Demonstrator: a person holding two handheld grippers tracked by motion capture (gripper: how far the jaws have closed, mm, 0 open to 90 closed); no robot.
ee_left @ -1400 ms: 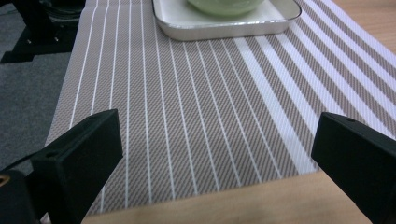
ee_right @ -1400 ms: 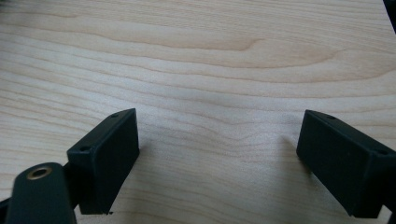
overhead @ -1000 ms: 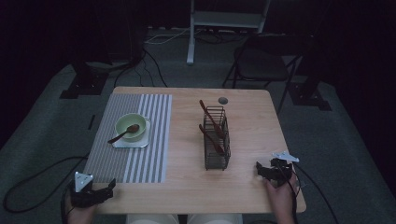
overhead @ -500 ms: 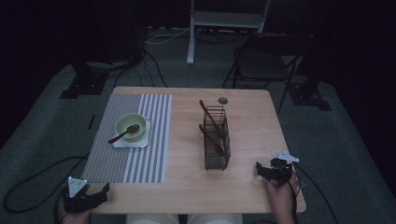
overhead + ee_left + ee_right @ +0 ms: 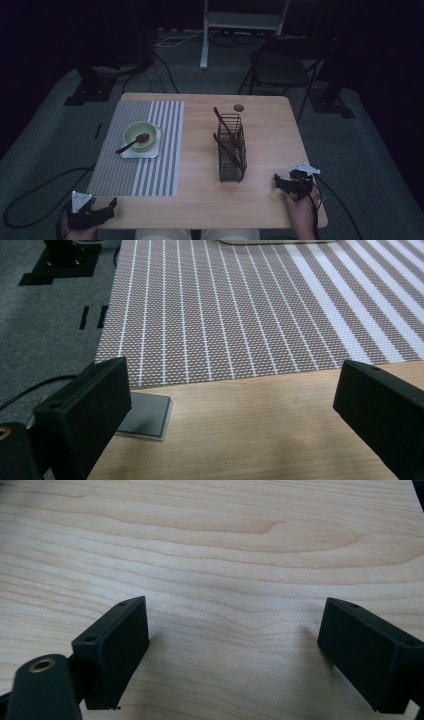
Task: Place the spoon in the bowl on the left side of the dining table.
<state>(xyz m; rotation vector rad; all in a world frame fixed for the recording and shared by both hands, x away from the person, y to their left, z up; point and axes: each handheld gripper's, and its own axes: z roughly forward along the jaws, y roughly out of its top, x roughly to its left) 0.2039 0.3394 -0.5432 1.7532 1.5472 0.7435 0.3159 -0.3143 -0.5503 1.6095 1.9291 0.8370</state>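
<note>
Overall, table (image 5: 260, 195): pale wood, rectangular; its grain shows plainly in the right gripper view.
Placemat (image 5: 142, 165): woven, striped grey-brown and white, on the table's left half; its open weave reads clearly in the left gripper view (image 5: 225, 315).
Wire basket (image 5: 232, 152): dark, upright, near the table's centre, with brown wooden utensils leaning inside.
Bowl (image 5: 140, 135): pale green, round, on a light square coaster on the placemat; a brown spoon (image 5: 132, 144) rests in it.
Left gripper (image 5: 92, 216): at the near-left table corner, jaws wide apart, nothing between.
Right gripper (image 5: 290, 182): on the near-right tabletop, jaws apart, nothing between.
</note>
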